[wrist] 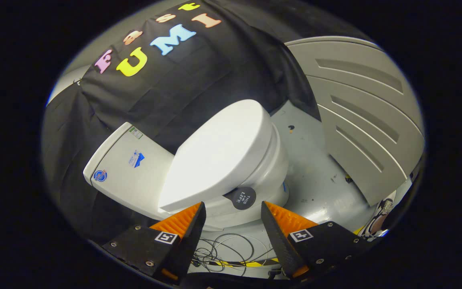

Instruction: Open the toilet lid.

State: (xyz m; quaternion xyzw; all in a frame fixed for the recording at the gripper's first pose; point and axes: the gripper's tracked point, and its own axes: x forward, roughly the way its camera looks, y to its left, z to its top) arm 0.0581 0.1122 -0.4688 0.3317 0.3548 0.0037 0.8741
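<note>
Tongs [233,208] gape wide, empty, just short of the closed toilet lid [219,154]; best hooked under its near rim.

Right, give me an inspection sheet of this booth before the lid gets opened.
Surface: grey floor, scuffed, with a few dark specks.
Job's things: toilet lid down, closed over the bowl; tank behind it with small stickers.
Clutter: round dark tag on the bowl's side, just ahead of the fingers.
Gripper: gripper open, fingers apart and empty, short of the lid's edge, touching nothing.
Cables: thin wires looped on the floor between the fingers; striped tape beside them.
Surroundings: black cloth wall behind the tank; grey ribbed panel beyond the bowl.
</note>
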